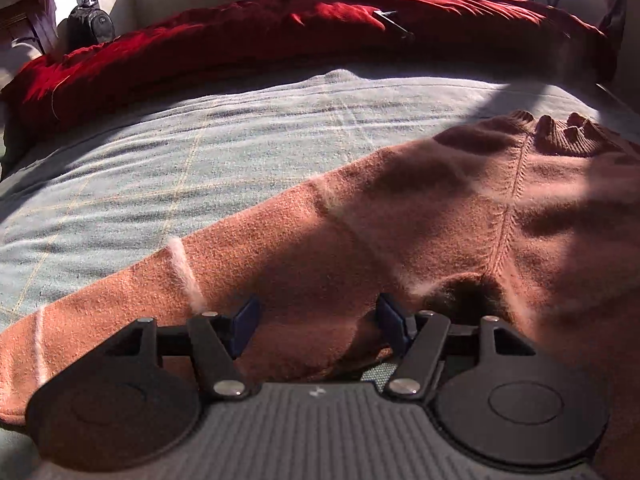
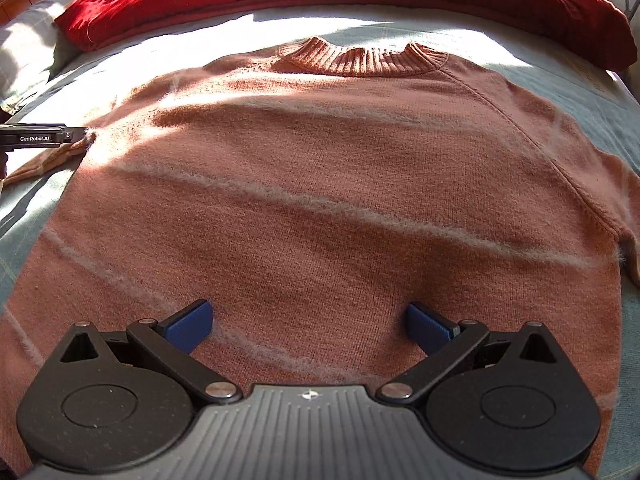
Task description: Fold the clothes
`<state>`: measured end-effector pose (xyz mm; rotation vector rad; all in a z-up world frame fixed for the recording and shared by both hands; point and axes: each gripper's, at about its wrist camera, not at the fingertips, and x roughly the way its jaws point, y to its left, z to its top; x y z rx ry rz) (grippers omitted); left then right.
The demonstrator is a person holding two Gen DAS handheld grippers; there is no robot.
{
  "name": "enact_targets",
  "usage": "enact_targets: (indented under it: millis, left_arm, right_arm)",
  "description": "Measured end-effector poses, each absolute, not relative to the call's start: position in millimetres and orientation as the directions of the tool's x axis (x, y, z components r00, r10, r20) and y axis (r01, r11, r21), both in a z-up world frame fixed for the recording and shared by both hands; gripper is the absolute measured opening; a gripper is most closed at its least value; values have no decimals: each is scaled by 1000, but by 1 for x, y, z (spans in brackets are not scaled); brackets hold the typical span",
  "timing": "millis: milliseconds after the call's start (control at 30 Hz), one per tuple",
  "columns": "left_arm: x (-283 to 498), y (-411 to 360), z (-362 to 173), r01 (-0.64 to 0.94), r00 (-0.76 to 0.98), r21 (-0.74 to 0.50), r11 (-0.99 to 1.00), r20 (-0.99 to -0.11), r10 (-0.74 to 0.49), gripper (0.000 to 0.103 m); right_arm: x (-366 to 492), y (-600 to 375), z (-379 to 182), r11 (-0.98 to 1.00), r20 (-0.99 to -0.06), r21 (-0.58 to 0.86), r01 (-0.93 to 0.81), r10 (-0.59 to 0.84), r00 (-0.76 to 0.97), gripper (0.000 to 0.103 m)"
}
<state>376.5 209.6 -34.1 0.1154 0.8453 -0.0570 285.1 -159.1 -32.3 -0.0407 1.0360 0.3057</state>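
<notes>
A salmon-pink knitted sweater (image 2: 320, 184) with thin pale stripes lies flat and face up on the bed, its ribbed collar (image 2: 360, 58) at the far end. My right gripper (image 2: 310, 326) hovers open just above the lower body of the sweater, with nothing between its blue pads. In the left wrist view the sweater's sleeve (image 1: 168, 280) stretches out to the left. My left gripper (image 1: 317, 320) is open at the sleeve near the armpit, with the fabric lying between its fingers. The left gripper (image 2: 40, 137) also shows edge-on at the far left of the right wrist view.
A grey-blue checked bedcover (image 1: 200, 152) lies under the sweater. A bulky red quilt (image 1: 280, 32) runs along the far side of the bed, with a small dark object (image 1: 394, 24) on it. A black backpack (image 1: 90, 26) stands beyond the bed at the left.
</notes>
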Motion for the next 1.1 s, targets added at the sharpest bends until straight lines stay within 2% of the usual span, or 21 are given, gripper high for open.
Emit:
enact_targets:
  millis: [100, 167, 233, 333, 533, 600, 767, 1100]
  left_arm:
    - [354, 222, -33, 91, 687, 41, 995, -726, -33, 68]
    - [352, 226, -27, 96, 658, 39, 995, -753, -34, 68]
    - [353, 224, -17, 85, 679, 85, 993, -735, 5, 68]
    - [360, 221, -6, 101, 731, 82, 992, -682, -18, 68]
    - [381, 231, -34, 14, 645, -3, 1000, -764, -11, 69]
    - [379, 227, -28, 11, 648, 4, 1000, -761, -4, 68]
    - [390, 195, 3, 165, 687, -155, 974, -690, -227, 68]
    - [415, 153, -19, 220, 601, -176, 960, -750, -275, 69]
  right_arm:
    - [281, -159, -34, 953, -842, 96, -287, 231, 487, 103]
    - [280, -158, -35, 953, -839, 88, -290, 228, 494, 103]
    - [281, -157, -35, 954, -840, 82, -290, 222, 495, 103]
    - [281, -156, -36, 954, -841, 75, -289, 216, 497, 103]
    - [279, -156, -36, 955, -838, 72, -287, 214, 502, 103]
    - [277, -156, -38, 954, -832, 65, -293, 214, 512, 103]
    - [276, -156, -36, 951, -827, 50, -306, 211, 521, 103]
    - [259, -185, -4, 975, -781, 72, -208, 185, 597, 103]
